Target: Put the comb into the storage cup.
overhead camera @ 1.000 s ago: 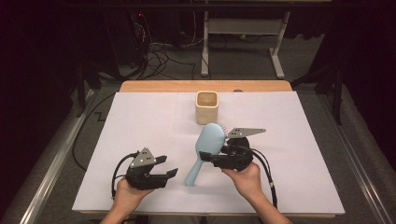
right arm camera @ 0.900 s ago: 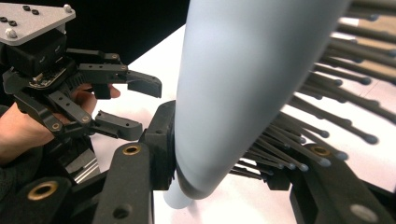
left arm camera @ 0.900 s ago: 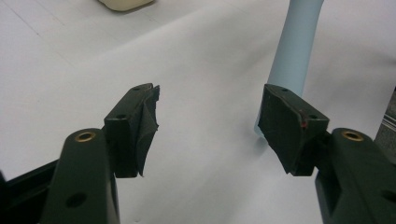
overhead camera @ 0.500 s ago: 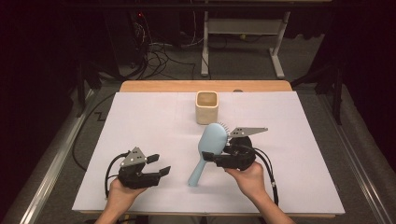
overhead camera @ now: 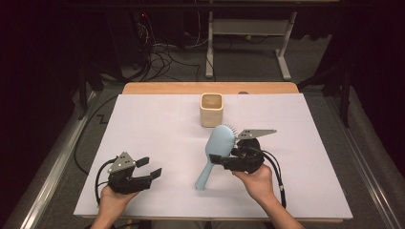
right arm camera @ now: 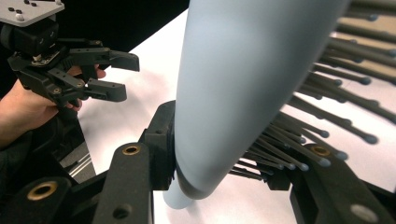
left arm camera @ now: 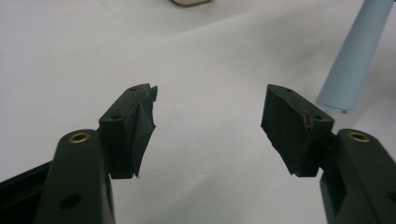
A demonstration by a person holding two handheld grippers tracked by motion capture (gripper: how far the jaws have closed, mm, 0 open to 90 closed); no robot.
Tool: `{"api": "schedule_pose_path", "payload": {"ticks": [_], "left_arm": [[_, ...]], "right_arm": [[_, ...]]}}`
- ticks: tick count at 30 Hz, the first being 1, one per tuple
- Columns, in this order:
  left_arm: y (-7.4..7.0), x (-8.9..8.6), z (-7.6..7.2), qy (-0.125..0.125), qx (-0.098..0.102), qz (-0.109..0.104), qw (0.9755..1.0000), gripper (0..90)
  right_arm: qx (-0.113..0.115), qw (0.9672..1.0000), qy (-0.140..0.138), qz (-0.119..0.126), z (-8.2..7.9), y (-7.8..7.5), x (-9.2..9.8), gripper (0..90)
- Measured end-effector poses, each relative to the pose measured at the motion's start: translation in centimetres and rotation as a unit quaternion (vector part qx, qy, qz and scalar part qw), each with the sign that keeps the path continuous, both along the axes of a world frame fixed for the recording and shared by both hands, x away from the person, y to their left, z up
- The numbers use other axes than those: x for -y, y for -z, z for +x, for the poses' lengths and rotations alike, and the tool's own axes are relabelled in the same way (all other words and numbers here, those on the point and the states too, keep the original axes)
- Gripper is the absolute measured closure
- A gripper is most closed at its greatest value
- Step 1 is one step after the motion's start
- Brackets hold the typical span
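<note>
light: bright on table (overhead camera: 157, 124), dark surround | shadows: soft | focus: close-ups blurred (gripper views)

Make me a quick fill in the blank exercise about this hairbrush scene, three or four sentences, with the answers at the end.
1. The right gripper is shut on the light ____ hairbrush.
2. The left gripper has its jaws ____ with nothing between them.
3. The square cream cup stands ____ on the white table cover.
4. The hairbrush is clamped at its ____, so the handle hangs free.

Answers: blue; open; upright; head
</note>
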State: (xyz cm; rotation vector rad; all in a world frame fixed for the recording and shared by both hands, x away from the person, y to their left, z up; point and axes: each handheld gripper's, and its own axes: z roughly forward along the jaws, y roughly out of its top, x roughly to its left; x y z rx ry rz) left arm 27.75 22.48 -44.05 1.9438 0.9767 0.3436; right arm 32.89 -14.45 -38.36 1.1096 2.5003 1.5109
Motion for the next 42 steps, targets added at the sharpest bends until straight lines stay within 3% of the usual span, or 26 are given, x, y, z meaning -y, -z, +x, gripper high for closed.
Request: {"api": "schedule_pose_path", "payload": {"ticks": [16,42], "left_arm": [[1.2,-2.0,-0.3,-0.046,0.017,-0.009,0.9987,32.9],[2.3,-2.5,-0.3,-0.065,0.005,-0.012,0.9978,33.4]], "right_arm": [[0.002,0.9997,0.022,-0.008,0.3,-0.6,1.8,55.6],[0.014,0.998,0.056,-0.025,0.8,-2.2,4.5,55.5]]}}
